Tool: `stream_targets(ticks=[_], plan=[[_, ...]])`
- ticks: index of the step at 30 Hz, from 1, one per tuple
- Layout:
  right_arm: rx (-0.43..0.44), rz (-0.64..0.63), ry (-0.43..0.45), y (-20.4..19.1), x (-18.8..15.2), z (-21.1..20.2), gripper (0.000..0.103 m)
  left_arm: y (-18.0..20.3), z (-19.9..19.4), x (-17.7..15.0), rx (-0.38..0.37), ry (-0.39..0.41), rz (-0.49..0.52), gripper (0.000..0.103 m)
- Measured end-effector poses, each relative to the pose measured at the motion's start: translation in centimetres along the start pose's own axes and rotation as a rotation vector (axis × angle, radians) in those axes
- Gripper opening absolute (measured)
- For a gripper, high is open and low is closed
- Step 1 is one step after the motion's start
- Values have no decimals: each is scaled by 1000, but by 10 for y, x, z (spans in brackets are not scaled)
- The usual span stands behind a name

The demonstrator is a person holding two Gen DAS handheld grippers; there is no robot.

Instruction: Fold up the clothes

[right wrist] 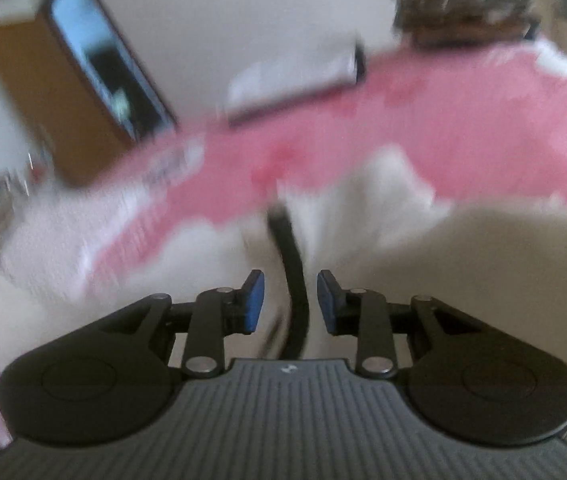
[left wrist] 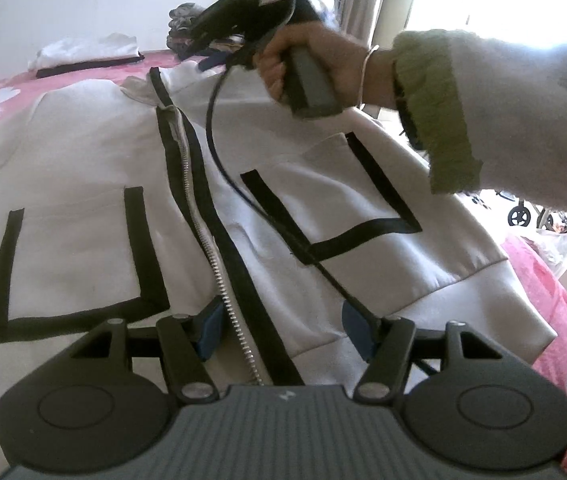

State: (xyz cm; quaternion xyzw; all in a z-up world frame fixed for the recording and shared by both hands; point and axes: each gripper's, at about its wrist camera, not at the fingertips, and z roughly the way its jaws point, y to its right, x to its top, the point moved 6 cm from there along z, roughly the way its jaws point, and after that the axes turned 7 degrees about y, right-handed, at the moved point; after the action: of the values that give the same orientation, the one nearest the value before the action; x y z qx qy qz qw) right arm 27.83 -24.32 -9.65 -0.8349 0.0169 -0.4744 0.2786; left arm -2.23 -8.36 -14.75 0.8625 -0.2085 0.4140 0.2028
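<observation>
A white zip-up jacket [left wrist: 95, 184] with black trim lies spread flat, front side up, on a bed covered by a pink sheet [left wrist: 555, 312]. Its long axis runs from the hem, nearest the left wrist camera, away to the collar at the far end, and the zipper [left wrist: 211, 240] follows that line, slanting from lower right to upper left in that view. A black-outlined pocket sits on each side of the zipper. The left gripper [left wrist: 283, 328] hangs low over the hem with its blue pads spread wide on either side of the zipper; whether they touch the cloth is hard to tell, and they pinch nothing. The right gripper [left wrist: 203, 36] is held above the collar end by a hand [left wrist: 303, 64] in a pale sleeve with a green cuff, and a dark cable trails from it down across the jacket. In the right wrist view, which is badly smeared, the right gripper's pads [right wrist: 253, 300] stand partly apart and appear to clamp nothing, though the black trim strip [right wrist: 295, 280] runs beneath the gap between them. A folded white garment [left wrist: 87, 54] lies farther back on the sheet, beside a heap of dark clothes [left wrist: 187, 24]. A wooden cabinet [right wrist: 55, 92] stands beyond the bed.
</observation>
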Motion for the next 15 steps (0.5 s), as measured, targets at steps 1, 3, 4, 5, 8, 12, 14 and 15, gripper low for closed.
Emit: stream_targets(ticks=[1, 3, 4, 5, 8, 12, 14, 15], plan=[[-33, 8, 23, 2, 7, -5, 28, 0, 0, 0, 0, 0, 0, 64], [-92, -31, 11, 2, 15, 0, 25, 1, 0, -1, 1, 1, 2, 64], [-112, -65, 0, -1, 16, 4, 23, 2, -1, -2, 2, 2, 4, 64], [-125, -92, -14, -4, 15, 8, 21, 3, -1, -3, 4, 1, 6, 64], [-163, -121, -58, -6, 9, 30, 19, 4, -1, -4, 9, -2, 10, 64], [-237, -107, -168, 12, -19, 66, 20, 5, -1, -6, 13, -2, 12, 64], [-243, -110, -170, 9, -17, 64, 21, 5, -1, -5, 15, -2, -1, 64], [-250, -88, -174, 9, -14, 60, 21, 4, -1, -4, 12, 0, -9, 64]])
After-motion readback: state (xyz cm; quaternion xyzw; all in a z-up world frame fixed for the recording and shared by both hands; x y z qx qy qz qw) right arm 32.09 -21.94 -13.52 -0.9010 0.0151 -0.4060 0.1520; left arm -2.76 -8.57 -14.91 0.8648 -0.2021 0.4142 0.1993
